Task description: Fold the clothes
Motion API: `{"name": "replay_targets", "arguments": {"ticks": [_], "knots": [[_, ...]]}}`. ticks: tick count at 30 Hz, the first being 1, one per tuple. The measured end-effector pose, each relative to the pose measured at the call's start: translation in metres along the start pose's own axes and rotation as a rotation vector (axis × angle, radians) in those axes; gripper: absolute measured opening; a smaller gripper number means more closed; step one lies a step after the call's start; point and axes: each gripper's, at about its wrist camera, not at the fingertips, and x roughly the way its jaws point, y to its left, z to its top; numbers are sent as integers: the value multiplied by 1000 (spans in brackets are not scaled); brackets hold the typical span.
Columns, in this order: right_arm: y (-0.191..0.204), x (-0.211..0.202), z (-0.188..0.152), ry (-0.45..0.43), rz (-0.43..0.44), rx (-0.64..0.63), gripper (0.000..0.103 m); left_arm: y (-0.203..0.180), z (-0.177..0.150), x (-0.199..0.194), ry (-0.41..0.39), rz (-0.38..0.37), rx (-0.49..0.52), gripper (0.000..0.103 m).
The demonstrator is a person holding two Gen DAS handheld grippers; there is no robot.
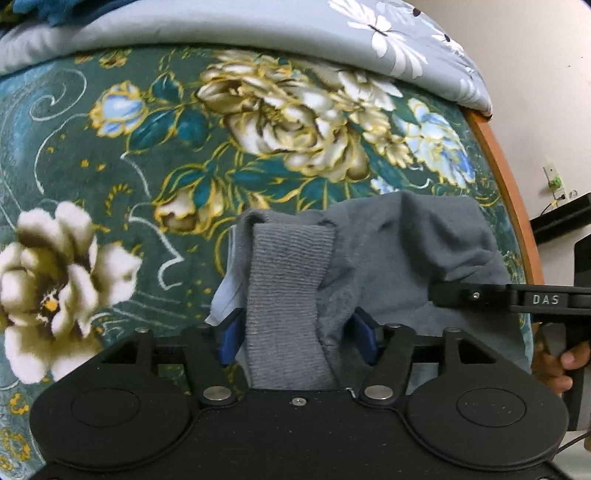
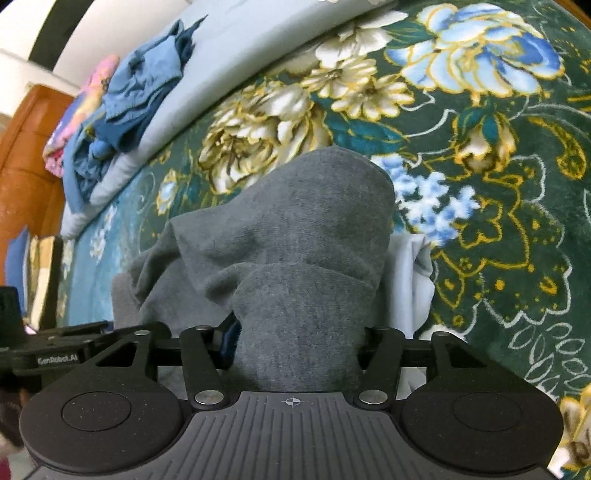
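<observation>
**Grey garment gripped at both ends, fold only begun**

Nearest the left wrist camera, the left gripper (image 1: pixel 295 339) pinches a ribbed band, a cuff or hem, of the grey garment (image 1: pixel 406 251), its blue pads (image 1: pixel 229 339) pressed against bunched cloth on both sides. The right gripper (image 2: pixel 295 343) likewise clamps a thick gather of the same grey fabric between its fingers. Both claws are therefore closed on the garment, side by side.

From the grippers the cloth runs away over the floral blanket (image 1: pixel 110 155) as a humped, rumpled mass, not a flat panel. Its long axis seems to run from the grippers out toward the grey quilt (image 1: pixel 221 29) along the blanket's far edge, though the fisheye bulge makes this uncertain. A pale blue piece (image 2: pixel 410 273) peeks from under its side; whether lining or a separate item I cannot tell.

Judging by the creases, no neat fold is finished: the garment needs laying flat and doubling over. Beyond, on the quilt, a heap of blue clothes (image 2: pixel 140 88) lies unfolded and remains to do.
</observation>
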Motion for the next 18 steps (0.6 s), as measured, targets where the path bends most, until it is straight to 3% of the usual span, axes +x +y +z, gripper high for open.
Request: {"name": "replay_targets", "arguments": {"ticks": [4,7,11,15,18], "knots": [[8,-5,1,4,-21,-28,53,-4,6,-8,4,-19,-5,58],[14,-21,-1,-11,-44,-53,57,-9,11,-24,-6,5,14,70],[13,-59,-10,-98,-99,-48,60,-14,10,-59,-77,69,32,76],[24,-97,-19,-193,-148,-71,62,-40,4,-92,-171,129,129,77],[45,-98,-25,-171,-157,-154,51,-67,-4,-92,-188,129,218,74]]}}
